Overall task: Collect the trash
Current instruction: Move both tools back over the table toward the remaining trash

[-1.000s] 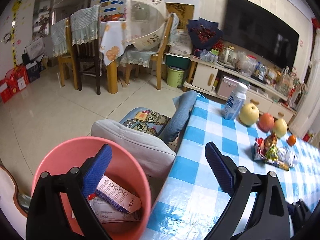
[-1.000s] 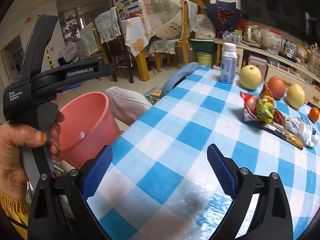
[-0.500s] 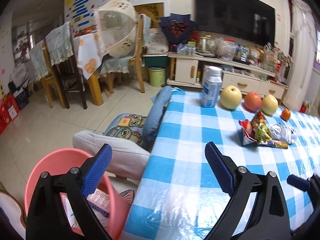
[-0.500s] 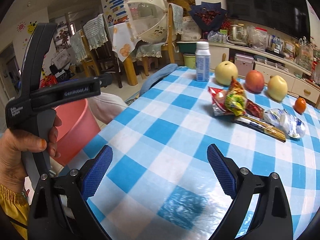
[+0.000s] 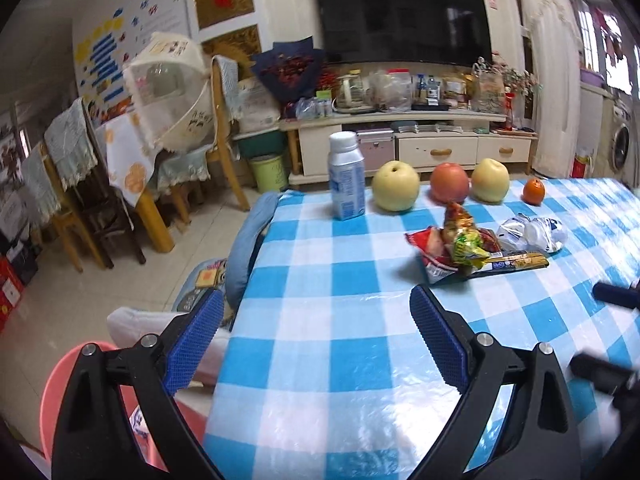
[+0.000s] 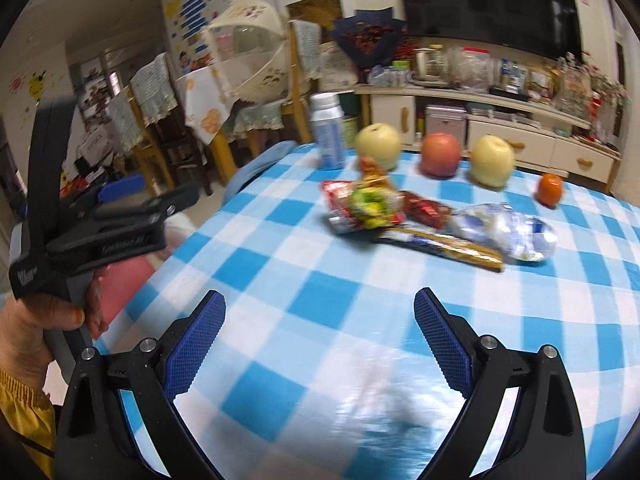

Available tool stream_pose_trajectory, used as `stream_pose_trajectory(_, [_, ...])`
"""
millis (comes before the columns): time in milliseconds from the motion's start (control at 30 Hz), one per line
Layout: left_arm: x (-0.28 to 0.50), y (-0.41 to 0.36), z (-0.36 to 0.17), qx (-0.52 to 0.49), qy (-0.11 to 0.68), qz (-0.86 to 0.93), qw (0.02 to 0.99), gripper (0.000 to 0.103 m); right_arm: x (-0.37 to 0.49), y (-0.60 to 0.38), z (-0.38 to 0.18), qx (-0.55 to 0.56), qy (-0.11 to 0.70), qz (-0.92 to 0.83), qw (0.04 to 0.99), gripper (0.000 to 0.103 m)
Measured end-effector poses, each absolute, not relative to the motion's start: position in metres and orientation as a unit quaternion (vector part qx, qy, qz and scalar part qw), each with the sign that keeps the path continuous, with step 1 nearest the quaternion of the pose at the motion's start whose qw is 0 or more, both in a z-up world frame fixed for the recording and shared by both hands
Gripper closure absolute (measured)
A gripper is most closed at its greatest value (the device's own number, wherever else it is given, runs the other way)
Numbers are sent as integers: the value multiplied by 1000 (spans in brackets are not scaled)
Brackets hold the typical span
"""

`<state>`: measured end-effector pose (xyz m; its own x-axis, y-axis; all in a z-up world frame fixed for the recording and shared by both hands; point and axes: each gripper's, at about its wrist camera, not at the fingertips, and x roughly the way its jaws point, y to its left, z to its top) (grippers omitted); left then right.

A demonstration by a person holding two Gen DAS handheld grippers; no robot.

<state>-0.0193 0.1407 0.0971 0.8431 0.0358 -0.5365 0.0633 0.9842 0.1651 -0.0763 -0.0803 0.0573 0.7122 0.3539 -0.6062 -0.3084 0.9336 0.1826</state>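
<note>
A heap of snack wrappers [image 5: 456, 246] [image 6: 368, 206] lies on the blue checked tablecloth [image 5: 320, 280], with a long gold wrapper [image 5: 516, 262] [image 6: 452, 250] and a crumpled silver-white bag [image 5: 532, 234] [image 6: 508, 230] beside it. My left gripper [image 5: 316, 334] hovers open and empty over the table's near left edge, short of the heap. My right gripper [image 6: 320, 336] is open and empty too, in front of the wrappers. A pink bin [image 5: 56, 392] [image 6: 124, 280] stands on the floor at the table's left, partly hidden by the left gripper.
Behind the wrappers stand a white bottle [image 5: 346, 178], two yellow pears [image 5: 396, 186], a red apple [image 5: 449, 182] and a small orange [image 5: 534, 191]. A cushioned chair [image 5: 240, 256] is tucked at the table's left side. A hand [image 6: 36, 328] holds the left gripper.
Both grippers have swung right from the pink bin toward the wrappers, which now look nearer. The bin has slid to the lower left. Both stay open.
</note>
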Motion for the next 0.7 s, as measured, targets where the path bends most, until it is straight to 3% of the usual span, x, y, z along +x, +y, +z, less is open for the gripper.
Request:
stream_pose_trajectory(433, [-11,68,70,123,277,-42,952,9,-36,-218,48,118,342,47,931,9])
stream_pose_trajectory(700, [-6,38,54,144,287,-61,945,9,14,-273,17,231,375,40,897,9])
